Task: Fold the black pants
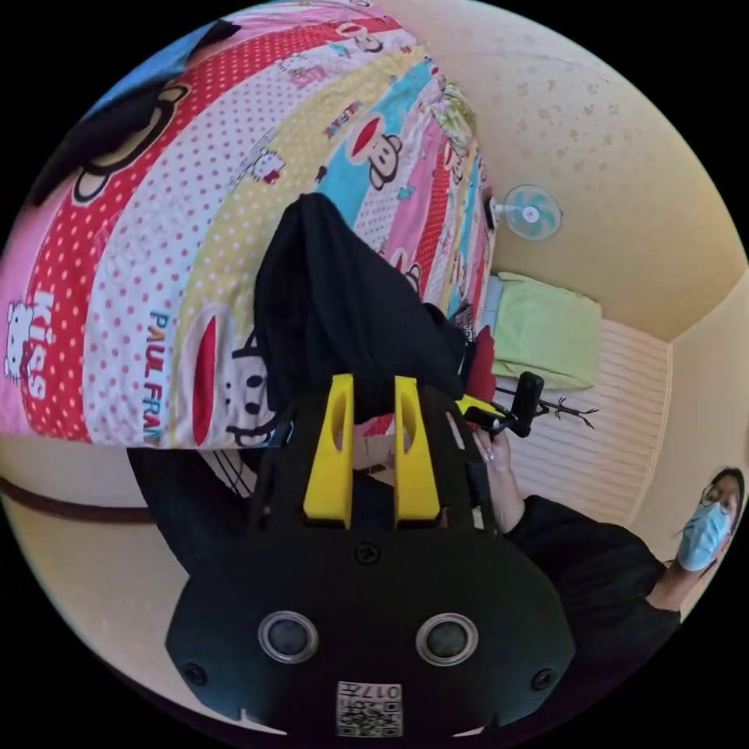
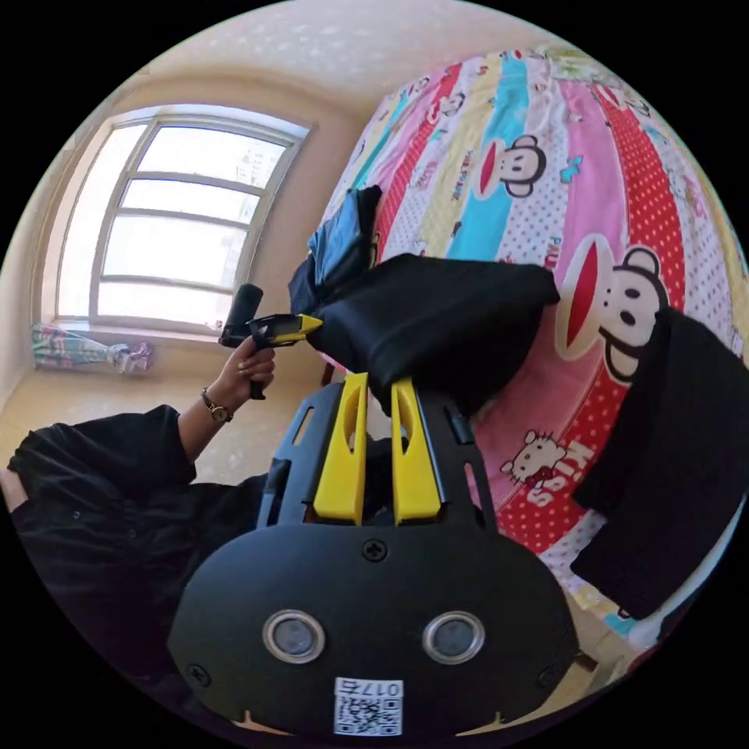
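The black pants (image 1: 343, 312) hang folded over above a colourful cartoon bedspread (image 1: 156, 234). My left gripper (image 1: 373, 384) is shut on their near edge, black cloth between its yellow jaws. In the right gripper view the pants (image 2: 445, 320) stretch as a thick band between both grippers. My right gripper (image 2: 378, 384) is shut on their lower edge. The left gripper (image 2: 308, 324), held in a hand, pinches the pants' left corner. The right gripper (image 1: 477, 406) also appears beside the pants in the left gripper view.
A second black garment (image 2: 671, 452) lies on the bedspread (image 2: 546, 140), and a stack of blue and dark clothes (image 2: 343, 242) behind the pants. A person in black (image 2: 101, 499) stands by the bed edge. A fan (image 1: 530, 212), a green-covered item (image 1: 546, 328) and a window (image 2: 179, 226) surround it.
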The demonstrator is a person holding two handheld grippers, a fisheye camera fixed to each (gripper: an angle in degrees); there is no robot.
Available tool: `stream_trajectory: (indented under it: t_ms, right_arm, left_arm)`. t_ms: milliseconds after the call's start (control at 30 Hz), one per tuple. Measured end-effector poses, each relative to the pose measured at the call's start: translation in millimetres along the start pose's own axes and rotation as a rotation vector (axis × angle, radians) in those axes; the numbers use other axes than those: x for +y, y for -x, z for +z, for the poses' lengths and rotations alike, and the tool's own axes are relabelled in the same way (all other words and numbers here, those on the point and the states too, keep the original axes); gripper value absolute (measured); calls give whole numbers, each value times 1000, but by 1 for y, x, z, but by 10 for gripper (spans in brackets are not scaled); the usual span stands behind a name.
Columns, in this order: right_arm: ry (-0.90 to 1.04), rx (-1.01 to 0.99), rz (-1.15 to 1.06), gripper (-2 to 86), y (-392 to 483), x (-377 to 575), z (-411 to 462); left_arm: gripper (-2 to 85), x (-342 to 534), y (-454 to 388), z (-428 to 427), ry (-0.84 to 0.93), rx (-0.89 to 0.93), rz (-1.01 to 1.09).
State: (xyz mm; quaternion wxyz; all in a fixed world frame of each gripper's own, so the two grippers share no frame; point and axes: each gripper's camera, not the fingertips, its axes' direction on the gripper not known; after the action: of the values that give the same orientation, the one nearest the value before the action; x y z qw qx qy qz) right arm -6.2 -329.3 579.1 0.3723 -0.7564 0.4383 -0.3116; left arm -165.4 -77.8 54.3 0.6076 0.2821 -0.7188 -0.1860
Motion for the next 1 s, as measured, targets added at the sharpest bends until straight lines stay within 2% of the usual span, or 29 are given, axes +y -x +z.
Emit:
stream_trajectory:
  t_ms: [67,100,200,300,467,533,600,700,767,867,1000]
  right_arm:
    - [136,2,166,96,-43,46,44]
    - [148,-10,204,104,-53,56,49]
    - [66,-156,357,127,-86,86,43]
    - [-46,-221,378,149,-96,69,25]
    - [-111,-132,333,218,-98,-31,28]
    - [-80,-114,333,225,-102,-60,47]
    - [25,-104,372,226,-108,-77,84]
    - [-16,37,352,194,-81,-74,102]
    - [69,-95,347,163,-67,-65,118]
    - [138,-185,353,133,-60,-43,114]
    - [163,-332,290,110,-39,-15,81]
  left_arm:
    - [126,20,43,21,57,4,-124]
    - [131,32,65,26,48,62,-180]
    - [138,40,91,19,-53,194,-231]
    - [171,14,86,6,-148,213,-144]
    - [216,-63,71,5,-195,204,-17]
    - [217,-90,72,21,-128,145,-12]
    - [185,-111,81,58,16,122,-82]
    - [158,-105,85,67,21,158,-166]
    - [146,-92,79,62,5,114,-178]
    - [129,-68,66,67,146,71,-174]
    - [123,-9,24,62,238,165,-49]
